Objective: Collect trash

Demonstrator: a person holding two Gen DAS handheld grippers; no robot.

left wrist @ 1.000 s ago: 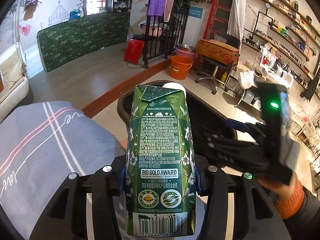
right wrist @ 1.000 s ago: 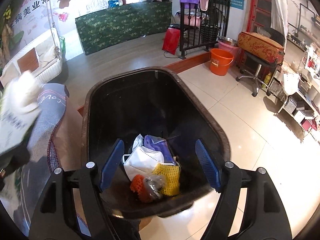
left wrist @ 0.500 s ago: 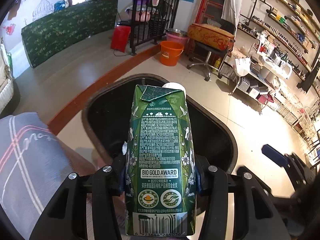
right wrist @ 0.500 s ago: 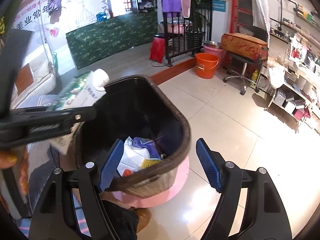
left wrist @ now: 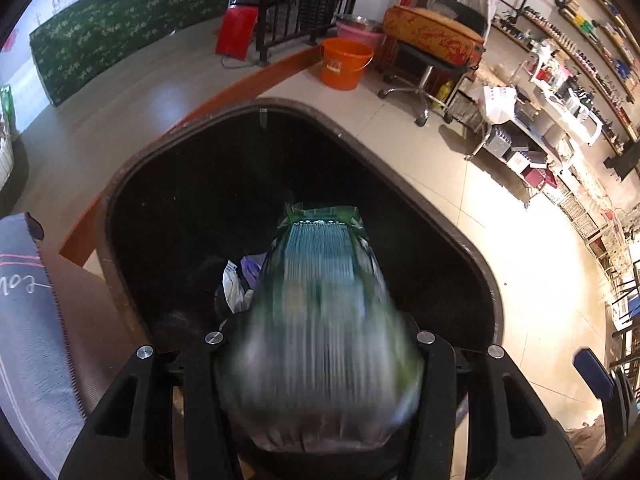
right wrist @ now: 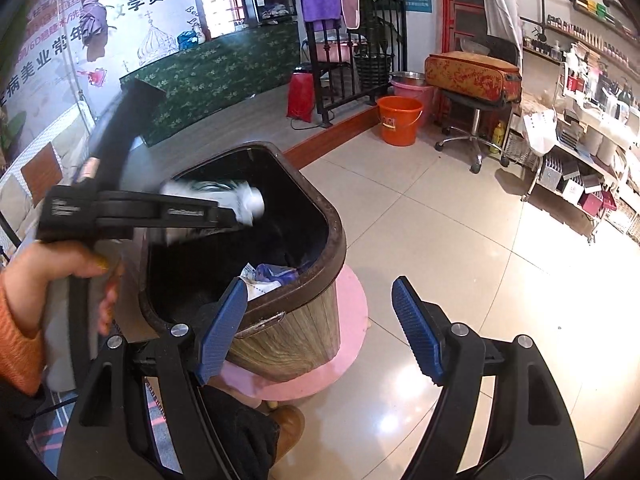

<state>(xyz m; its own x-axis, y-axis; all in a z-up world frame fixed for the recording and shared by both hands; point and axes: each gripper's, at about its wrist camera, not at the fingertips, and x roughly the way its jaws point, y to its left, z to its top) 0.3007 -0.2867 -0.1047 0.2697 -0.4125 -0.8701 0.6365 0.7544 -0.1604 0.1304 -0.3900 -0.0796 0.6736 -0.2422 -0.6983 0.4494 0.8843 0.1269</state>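
Observation:
The green milk carton is motion-blurred between my left gripper's fingers, sliding forward over the black inside of the trash bin. My left gripper looks spread wider than the carton, with the carton leaving it. In the right wrist view the left gripper is over the bin's mouth and the blurred carton shows at its tips. The wood-patterned bin holds a white mask and purple trash. My right gripper is open and empty, beside the bin's near right side.
The bin stands on a pink round base on a tiled floor. An orange bucket, a stool with a red case and shelves lie beyond. A grey striped cloth is at the left.
The left gripper moved over the bin and tipped down; its jaws have opened and the carton is now sliding out, blurred. The right gripper pulled back to the right of the bin.

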